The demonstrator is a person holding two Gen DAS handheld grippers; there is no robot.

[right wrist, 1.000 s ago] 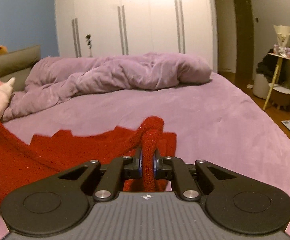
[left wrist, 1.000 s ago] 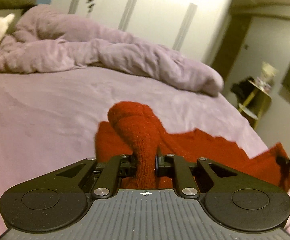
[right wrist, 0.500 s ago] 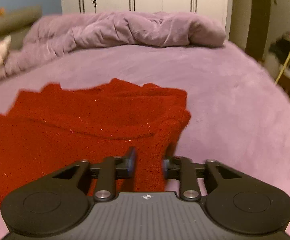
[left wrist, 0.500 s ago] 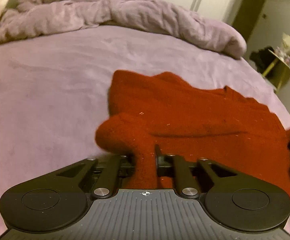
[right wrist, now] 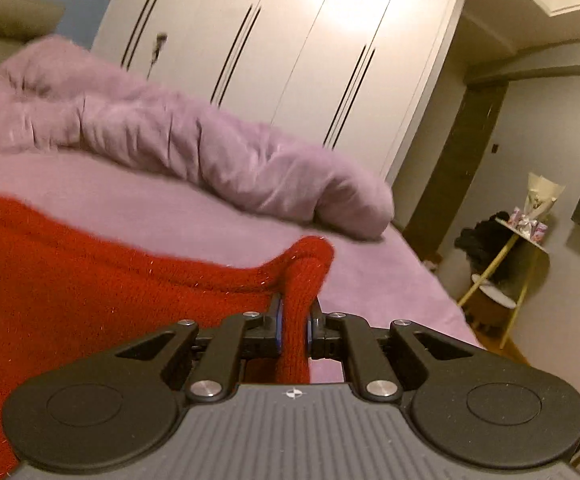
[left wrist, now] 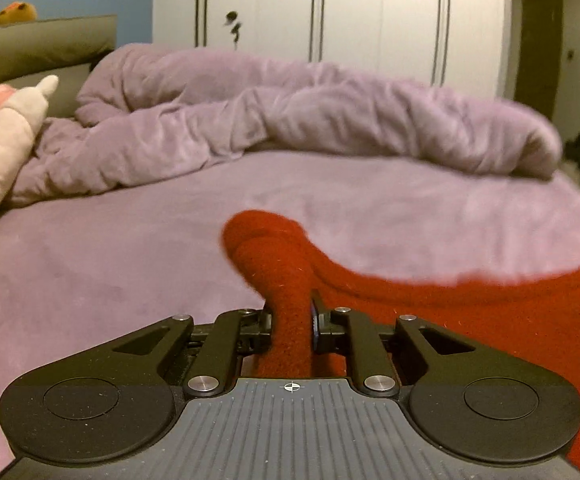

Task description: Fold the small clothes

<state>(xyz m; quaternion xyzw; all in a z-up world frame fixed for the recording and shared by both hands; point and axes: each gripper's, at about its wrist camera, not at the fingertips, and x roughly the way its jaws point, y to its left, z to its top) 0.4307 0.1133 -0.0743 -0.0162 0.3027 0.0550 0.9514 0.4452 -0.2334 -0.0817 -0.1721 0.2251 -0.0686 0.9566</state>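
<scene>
Both hand-held grippers, left (left wrist: pixel 292 322) and right (right wrist: pixel 293 322), pinch bunched corners of the red knit (left wrist: pixel 470 320) above the bed (left wrist: pixel 110 272); uneven lowering could skew the fold; thick knit might slip free.

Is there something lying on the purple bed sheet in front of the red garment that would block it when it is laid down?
Nothing visible: the sheet ahead of the red garment is bare. The crumpled duvet lies farther back.

the red knit (left wrist: pixel 490 312) runs off frame; the duvet (left wrist: pixel 370 128) smears with blur.
</scene>
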